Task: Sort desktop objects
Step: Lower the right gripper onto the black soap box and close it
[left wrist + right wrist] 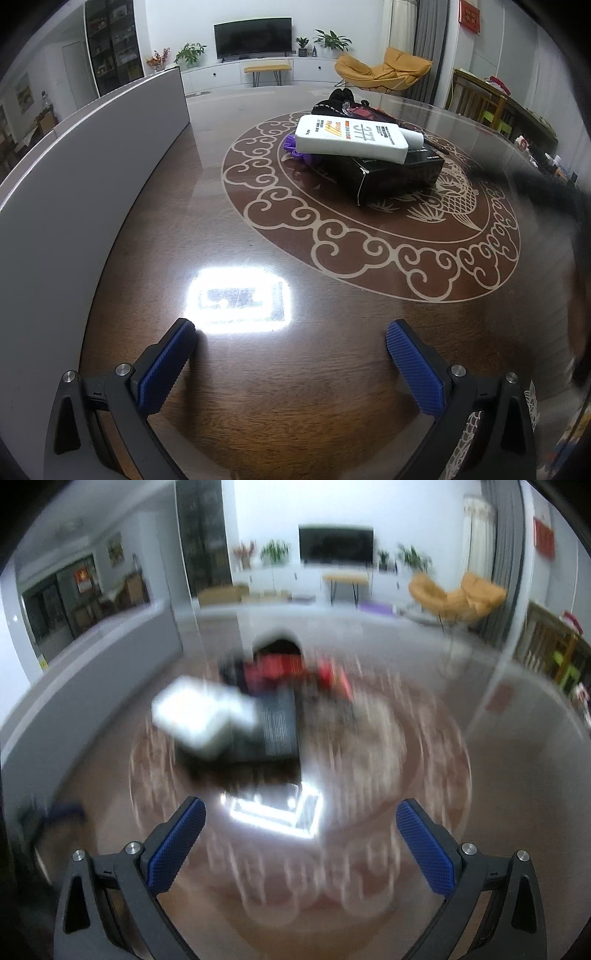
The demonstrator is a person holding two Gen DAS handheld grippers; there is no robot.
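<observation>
Upper centre of the left wrist view: white bottle (351, 138) is stacked on black box (391, 173), purple item (295, 147) beside it, dark clutter behind; nothing is judged sorted yet; left gripper (291, 365) is spread wide, empty, over bare table (258, 387). Right wrist view is blurred; pile (251, 720) sits mid-frame; right gripper (301, 843) is agape, nothing held.

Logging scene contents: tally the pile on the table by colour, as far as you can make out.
White: 1, bottle
Black: 2, box, bundle
Purple: 1, plastic item
Red: 1, item
Total: 5; far items partly hidden.
</observation>
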